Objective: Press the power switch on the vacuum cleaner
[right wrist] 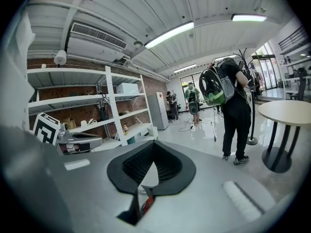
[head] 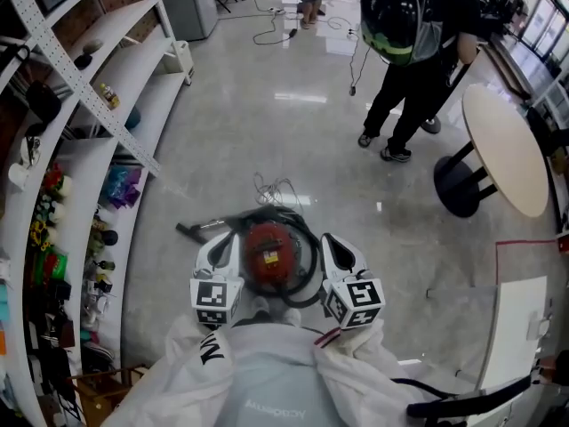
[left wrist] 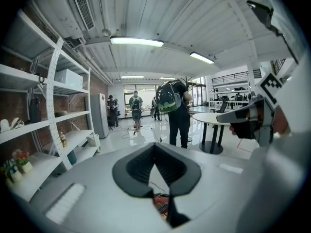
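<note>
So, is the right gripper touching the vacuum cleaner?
Apart. Right gripper view: the right gripper, jaws shut, points across the room; the vacuum cleaner is a red sliver below.

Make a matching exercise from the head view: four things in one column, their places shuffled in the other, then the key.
1. red round vacuum cleaner
2. round beige table
3. white metal shelving
4. person with a black-and-green backpack

A. along the left edge
B. standing at the top, right of centre
C. on the floor between the left gripper and the right gripper
D. at the right edge

Pairs: 1-C, 2-D, 3-A, 4-B
</note>
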`<state>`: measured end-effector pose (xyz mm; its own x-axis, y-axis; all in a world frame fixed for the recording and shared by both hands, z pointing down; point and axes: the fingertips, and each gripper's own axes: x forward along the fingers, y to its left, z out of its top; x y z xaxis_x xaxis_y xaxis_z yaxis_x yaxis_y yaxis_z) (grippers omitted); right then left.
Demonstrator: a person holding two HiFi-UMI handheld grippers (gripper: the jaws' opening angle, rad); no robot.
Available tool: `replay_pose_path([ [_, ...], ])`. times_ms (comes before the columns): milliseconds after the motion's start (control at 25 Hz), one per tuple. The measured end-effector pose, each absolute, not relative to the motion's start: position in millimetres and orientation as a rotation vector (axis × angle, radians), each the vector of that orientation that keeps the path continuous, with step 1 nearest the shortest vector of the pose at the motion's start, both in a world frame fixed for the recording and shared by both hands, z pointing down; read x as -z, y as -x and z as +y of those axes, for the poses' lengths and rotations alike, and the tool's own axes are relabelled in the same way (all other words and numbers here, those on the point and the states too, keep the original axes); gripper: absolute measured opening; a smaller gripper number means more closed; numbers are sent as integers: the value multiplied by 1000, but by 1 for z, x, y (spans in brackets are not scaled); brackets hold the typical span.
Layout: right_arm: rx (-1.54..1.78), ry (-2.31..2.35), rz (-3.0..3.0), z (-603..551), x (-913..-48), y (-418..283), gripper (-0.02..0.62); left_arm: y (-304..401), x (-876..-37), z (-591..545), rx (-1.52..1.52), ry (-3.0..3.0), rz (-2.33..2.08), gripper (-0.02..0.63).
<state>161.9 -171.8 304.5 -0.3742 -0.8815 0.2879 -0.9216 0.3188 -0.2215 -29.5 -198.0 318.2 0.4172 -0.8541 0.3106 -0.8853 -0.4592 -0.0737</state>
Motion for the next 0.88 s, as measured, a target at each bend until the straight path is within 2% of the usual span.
replay_pose_path([
  [880,-568,-1608,-2478,-139,-320,-168,0,32,-319,-154,-529,-2553,-1632,0],
])
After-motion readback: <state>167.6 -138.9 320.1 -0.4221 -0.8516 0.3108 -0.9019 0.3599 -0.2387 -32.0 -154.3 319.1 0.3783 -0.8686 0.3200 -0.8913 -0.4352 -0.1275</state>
